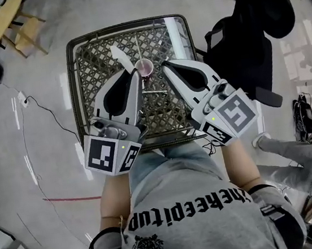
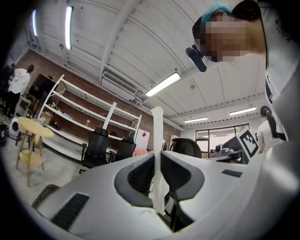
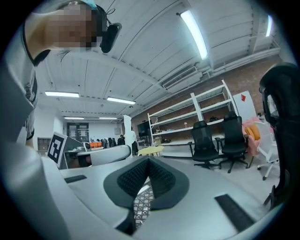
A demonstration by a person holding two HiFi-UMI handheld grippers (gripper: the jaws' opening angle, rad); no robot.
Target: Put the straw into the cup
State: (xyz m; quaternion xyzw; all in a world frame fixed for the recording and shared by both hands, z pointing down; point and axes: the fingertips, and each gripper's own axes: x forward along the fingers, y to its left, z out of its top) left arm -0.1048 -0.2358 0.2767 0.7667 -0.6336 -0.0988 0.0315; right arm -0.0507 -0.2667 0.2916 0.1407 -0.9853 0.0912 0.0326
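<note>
Our left gripper [image 2: 158, 154] has its jaws clamped on the straw [image 2: 157, 126], which looks paper-wrapped and stands up past the tips. Our right gripper [image 3: 147, 163] has its jaws together on nothing. Both sets of tips hover just beside the pink cup [image 1: 144, 67], upright on the lattice surface [image 1: 93, 61]. We judge this the approach, with the straw not yet in. Next we must swing its end over the rim and lower it. The shirt [image 1: 184, 208] seems to read "thekeepitup".

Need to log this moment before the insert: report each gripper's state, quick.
Left gripper: closed on the straw.
Right gripper: closed, tips together, holding nothing.
</note>
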